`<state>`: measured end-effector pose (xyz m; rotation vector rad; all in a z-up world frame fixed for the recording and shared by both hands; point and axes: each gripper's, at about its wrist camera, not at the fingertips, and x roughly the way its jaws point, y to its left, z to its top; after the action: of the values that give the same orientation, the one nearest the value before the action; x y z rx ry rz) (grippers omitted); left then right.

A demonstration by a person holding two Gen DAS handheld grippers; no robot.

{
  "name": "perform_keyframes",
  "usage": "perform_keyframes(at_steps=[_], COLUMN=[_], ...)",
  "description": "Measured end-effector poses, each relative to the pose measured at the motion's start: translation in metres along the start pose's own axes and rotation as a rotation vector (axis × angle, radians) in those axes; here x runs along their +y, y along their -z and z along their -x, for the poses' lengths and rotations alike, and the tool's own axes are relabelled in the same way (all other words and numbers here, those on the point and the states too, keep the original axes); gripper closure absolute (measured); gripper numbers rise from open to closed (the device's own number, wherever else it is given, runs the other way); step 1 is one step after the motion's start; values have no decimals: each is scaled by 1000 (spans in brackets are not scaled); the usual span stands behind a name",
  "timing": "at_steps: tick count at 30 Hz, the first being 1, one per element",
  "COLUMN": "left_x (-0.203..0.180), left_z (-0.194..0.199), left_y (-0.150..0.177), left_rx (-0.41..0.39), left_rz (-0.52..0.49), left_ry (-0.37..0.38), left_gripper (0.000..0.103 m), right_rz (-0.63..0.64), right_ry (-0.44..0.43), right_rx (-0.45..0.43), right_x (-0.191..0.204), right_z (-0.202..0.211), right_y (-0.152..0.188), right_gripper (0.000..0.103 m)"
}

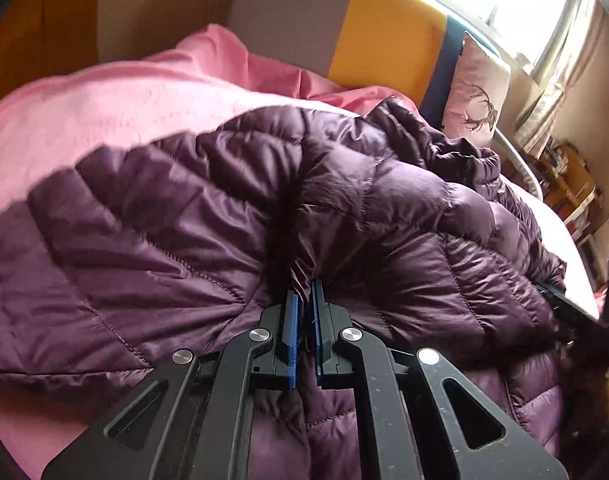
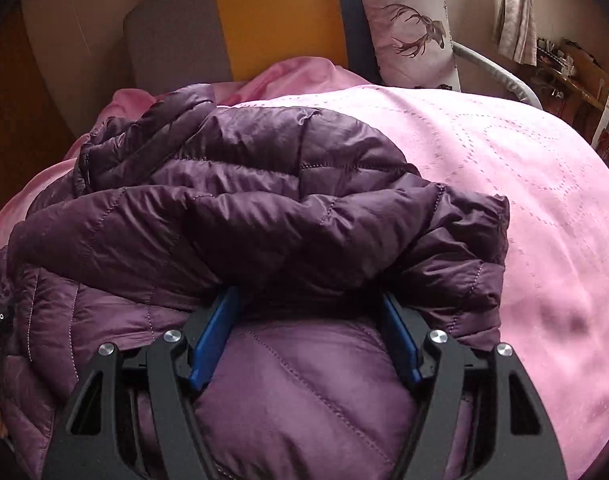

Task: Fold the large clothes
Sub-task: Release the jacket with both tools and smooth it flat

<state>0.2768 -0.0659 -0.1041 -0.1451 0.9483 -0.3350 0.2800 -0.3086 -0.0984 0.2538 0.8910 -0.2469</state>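
Observation:
A dark purple quilted puffer jacket (image 1: 232, 216) lies bunched on a pink bedspread (image 1: 104, 112). My left gripper (image 1: 304, 292) is shut on a pinched fold of the jacket, its blue pads pressed close together with fabric gathered between them. In the right wrist view the jacket (image 2: 264, 200) lies with a sleeve folded across its body on the pink bedspread (image 2: 504, 200). My right gripper (image 2: 310, 300) is open, its blue pads (image 2: 212, 340) spread wide, with the tips tucked under the folded sleeve and jacket fabric lying between them.
A grey, yellow and blue headboard (image 2: 280, 16) stands behind the bed. A pale cushion with a deer print (image 2: 412, 28) leans on it. A window with curtains (image 1: 516, 8) and cluttered wooden furniture (image 2: 576, 80) are at the right.

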Motion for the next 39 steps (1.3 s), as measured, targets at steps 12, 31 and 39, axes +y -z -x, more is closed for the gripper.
perform_keyframes(at_steps=[12, 31, 39], left_x=[55, 329, 274], left_z=[75, 184, 215], left_y=[15, 124, 69], left_rx=[-115, -411, -494], left_rz=[270, 1143, 788], left_ry=[126, -37, -59], left_gripper=[30, 35, 95], right_rz=[32, 228, 218], right_ry=[24, -231, -226], right_rx=[-37, 30, 38], right_x=[14, 136, 133], right_z=[56, 106, 93], right_y=[1, 129, 134], right_gripper=[8, 4, 4])
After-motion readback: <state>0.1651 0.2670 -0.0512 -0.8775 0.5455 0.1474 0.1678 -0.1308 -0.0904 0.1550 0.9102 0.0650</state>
